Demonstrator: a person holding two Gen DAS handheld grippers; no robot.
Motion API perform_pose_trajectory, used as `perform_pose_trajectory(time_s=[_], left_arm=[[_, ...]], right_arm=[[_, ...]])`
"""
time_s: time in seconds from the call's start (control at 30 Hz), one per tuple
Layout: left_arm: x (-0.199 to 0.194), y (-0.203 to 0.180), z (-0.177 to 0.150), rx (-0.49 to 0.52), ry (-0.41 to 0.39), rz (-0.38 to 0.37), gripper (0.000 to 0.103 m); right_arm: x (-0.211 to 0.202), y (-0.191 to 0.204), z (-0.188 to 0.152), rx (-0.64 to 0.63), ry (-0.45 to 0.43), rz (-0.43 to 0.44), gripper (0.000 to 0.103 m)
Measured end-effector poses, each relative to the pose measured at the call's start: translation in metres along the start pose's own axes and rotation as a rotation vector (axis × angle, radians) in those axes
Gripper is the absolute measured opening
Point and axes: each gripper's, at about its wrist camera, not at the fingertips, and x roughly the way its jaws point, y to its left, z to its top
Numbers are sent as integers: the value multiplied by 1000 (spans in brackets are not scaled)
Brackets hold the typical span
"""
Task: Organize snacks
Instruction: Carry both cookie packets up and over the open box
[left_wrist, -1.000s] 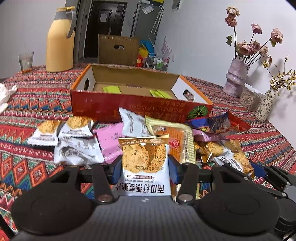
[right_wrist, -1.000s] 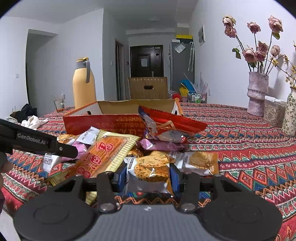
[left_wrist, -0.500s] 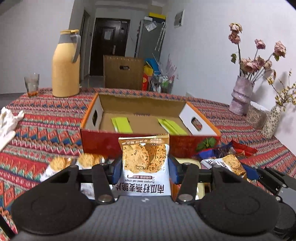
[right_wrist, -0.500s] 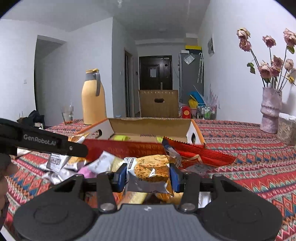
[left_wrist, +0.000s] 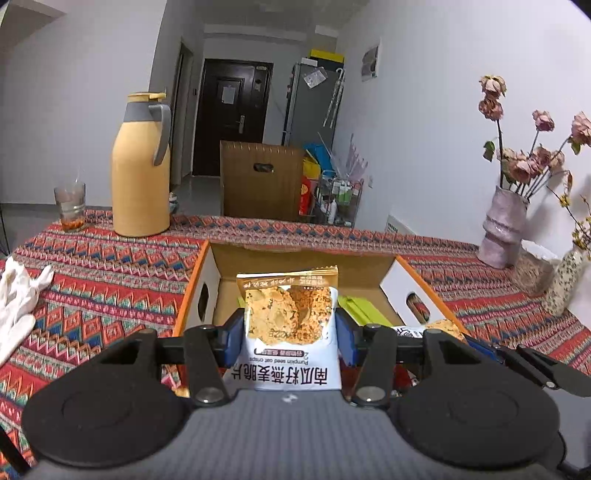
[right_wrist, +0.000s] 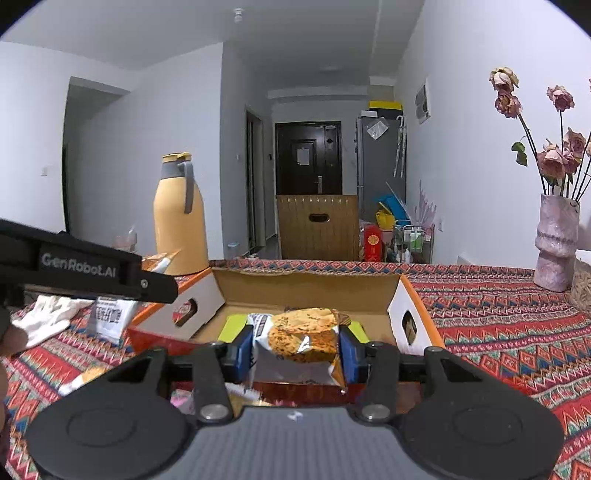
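My left gripper (left_wrist: 290, 334) is shut on a white oat crisp packet (left_wrist: 291, 332), held upright above the near wall of the open cardboard box (left_wrist: 207, 280). My right gripper (right_wrist: 295, 349) is shut on a silver cookie packet (right_wrist: 301, 345), held over the near edge of the same box (right_wrist: 406, 302). Green packets (left_wrist: 360, 310) lie on the box floor, and show in the right wrist view (right_wrist: 231, 326). The left gripper's arm (right_wrist: 85, 264) with its packet shows at the left of the right wrist view.
A yellow thermos jug (left_wrist: 140, 166) and a glass (left_wrist: 70, 201) stand at the back left of the patterned tablecloth (left_wrist: 110, 266). White cloth (left_wrist: 18, 299) lies at the left edge. Vases with dried roses (left_wrist: 502, 229) stand at the right. Loose packets (right_wrist: 88, 376) lie below left.
Both grippers have risen from the snack pile with their packets and moved forward to the box, which now shows its inside from above.
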Motion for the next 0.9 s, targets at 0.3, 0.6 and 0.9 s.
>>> perform_pose_trajectory(time_s=[0.3, 0.6, 0.9], left_arm=[[35, 1, 25, -22, -11, 34, 51], [80, 8, 37, -46, 8, 94, 51], [103, 20, 23, -54, 26, 104, 51]], right_arm=[[49, -3, 21, 13, 28, -56, 46], [91, -4, 33, 8, 46, -92, 46], [97, -12, 26, 25, 7, -101, 46]])
